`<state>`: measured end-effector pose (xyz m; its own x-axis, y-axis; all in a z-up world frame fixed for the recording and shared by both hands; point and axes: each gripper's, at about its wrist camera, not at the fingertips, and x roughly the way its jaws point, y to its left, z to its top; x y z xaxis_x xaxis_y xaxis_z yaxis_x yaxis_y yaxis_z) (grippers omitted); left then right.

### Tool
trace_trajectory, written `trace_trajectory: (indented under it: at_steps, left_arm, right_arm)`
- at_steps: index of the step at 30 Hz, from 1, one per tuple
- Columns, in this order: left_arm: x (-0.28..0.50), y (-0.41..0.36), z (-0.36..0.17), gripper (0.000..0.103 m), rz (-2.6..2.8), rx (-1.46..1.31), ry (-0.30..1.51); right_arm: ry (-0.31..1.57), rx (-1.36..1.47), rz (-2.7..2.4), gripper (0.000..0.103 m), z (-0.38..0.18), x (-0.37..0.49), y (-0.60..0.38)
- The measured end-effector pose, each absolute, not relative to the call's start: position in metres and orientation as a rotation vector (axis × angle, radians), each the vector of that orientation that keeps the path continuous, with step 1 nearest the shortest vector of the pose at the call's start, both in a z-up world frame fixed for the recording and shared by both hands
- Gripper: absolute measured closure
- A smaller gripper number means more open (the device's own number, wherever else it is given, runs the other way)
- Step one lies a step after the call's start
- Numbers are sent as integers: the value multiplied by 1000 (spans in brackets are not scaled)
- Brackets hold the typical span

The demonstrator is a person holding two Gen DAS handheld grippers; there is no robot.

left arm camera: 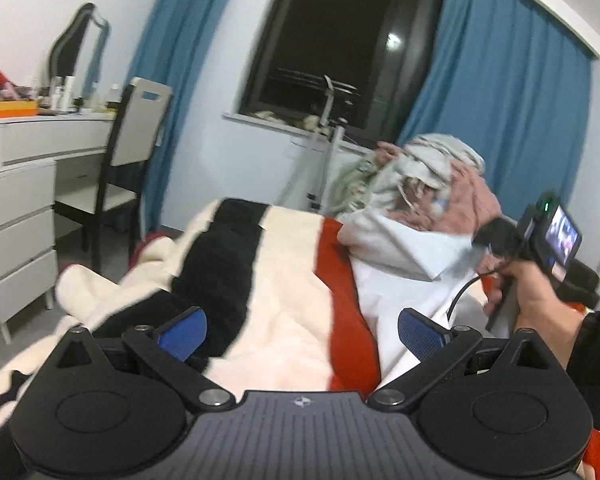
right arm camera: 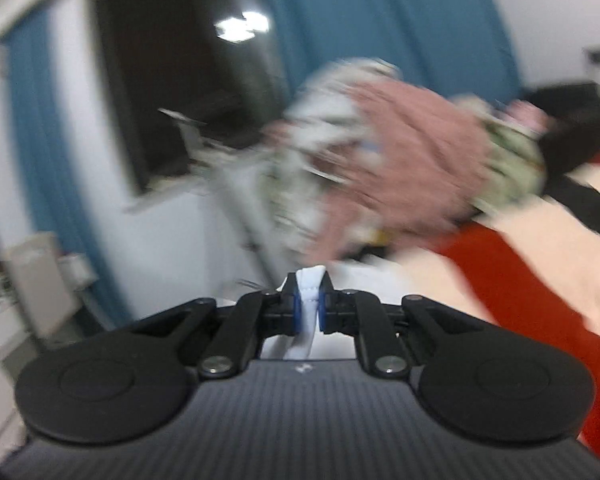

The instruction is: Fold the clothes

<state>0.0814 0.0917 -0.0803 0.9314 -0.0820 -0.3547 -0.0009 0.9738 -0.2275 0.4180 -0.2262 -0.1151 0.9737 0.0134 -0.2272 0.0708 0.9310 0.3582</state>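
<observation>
A bed covered by a plush blanket (left arm camera: 284, 280) striped cream, black and red fills both views. A white garment (left arm camera: 400, 264) lies spread across the blanket's right side, its hood or collar end toward the far edge, where a heap of pink and pale clothes (left arm camera: 428, 176) is piled. The left gripper (left arm camera: 302, 334) hovers over the blanket with its blue pads spread wide, grasping nothing. The right gripper (right arm camera: 309, 304), held in a person's hand (left arm camera: 540, 292), is clenched on a fold of the white cloth; its view is blurred. The garment looks light, thin and limp, so it will likely sag and bunch from one pinch. A second hold on a seam or hem, apart from the right's, would likely keep it flat.
</observation>
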Motion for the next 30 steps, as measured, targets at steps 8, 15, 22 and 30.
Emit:
trace_trajectory:
  at_steps: [8,15,22,30]
  left_arm:
    - [106,72,-99,0,-76,-190,431]
    - [112,70,-101,0,-114,-178,439]
    - [94,71,-90,1,-160,-170,429]
    - [53,87,-60,1,-172,-233,422]
  right_arm:
    - [405,434,-91,53,-173,433,-283]
    - [422,378,-61,24,-151,403,-276]
    - [375,322,-31,24,-101,299,-266]
    - [340,303,4,24,-50,106,-248]
